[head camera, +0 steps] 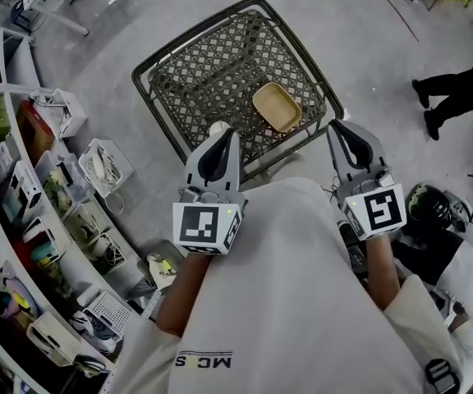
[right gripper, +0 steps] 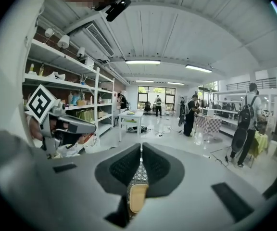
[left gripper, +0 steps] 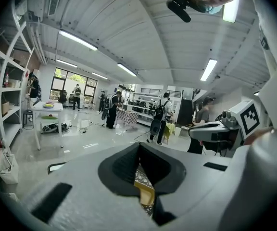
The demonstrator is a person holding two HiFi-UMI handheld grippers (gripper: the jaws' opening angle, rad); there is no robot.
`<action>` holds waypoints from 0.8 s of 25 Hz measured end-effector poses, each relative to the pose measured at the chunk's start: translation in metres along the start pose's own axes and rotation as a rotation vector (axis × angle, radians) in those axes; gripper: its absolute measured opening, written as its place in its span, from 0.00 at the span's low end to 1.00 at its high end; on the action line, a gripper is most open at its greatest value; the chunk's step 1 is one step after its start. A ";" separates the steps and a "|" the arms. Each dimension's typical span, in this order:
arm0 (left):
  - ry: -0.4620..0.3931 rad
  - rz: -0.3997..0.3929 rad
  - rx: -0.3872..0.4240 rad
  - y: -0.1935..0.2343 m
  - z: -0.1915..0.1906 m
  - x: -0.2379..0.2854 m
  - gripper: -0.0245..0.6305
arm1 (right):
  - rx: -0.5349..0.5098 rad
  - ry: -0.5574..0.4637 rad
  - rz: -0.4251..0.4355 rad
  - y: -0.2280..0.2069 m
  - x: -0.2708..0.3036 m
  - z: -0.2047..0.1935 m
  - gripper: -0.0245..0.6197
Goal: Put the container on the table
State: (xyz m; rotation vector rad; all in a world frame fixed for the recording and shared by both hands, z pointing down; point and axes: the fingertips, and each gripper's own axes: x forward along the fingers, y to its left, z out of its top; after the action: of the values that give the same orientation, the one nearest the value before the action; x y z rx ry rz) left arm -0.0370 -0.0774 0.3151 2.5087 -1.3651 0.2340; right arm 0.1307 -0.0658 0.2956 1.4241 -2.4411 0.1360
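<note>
The tan container (head camera: 276, 107) was seen lying on the metal lattice bench (head camera: 212, 56), toward its near right part. The left hand-held gripper (head camera: 222, 135) and the right hand-held gripper (head camera: 341, 131) were held over the bench's near edge, apart from the container, each with its jaws brought together tip to tip, empty. Stocked shelves (head camera: 23, 187) were ranged at the left
</note>
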 end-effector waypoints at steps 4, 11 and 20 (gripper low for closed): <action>-0.020 0.012 0.012 -0.001 0.007 -0.010 0.07 | 0.021 -0.035 0.004 0.008 -0.009 0.011 0.08; -0.050 0.035 0.040 0.000 0.021 -0.020 0.07 | 0.025 -0.075 0.020 0.012 -0.004 0.020 0.08; -0.058 0.042 0.038 0.005 0.023 -0.023 0.07 | 0.055 -0.073 0.008 0.005 -0.002 0.015 0.08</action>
State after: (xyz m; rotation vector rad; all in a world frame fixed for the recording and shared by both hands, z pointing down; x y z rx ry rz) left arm -0.0532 -0.0685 0.2879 2.5384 -1.4501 0.1983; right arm 0.1238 -0.0649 0.2813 1.4664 -2.5203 0.1569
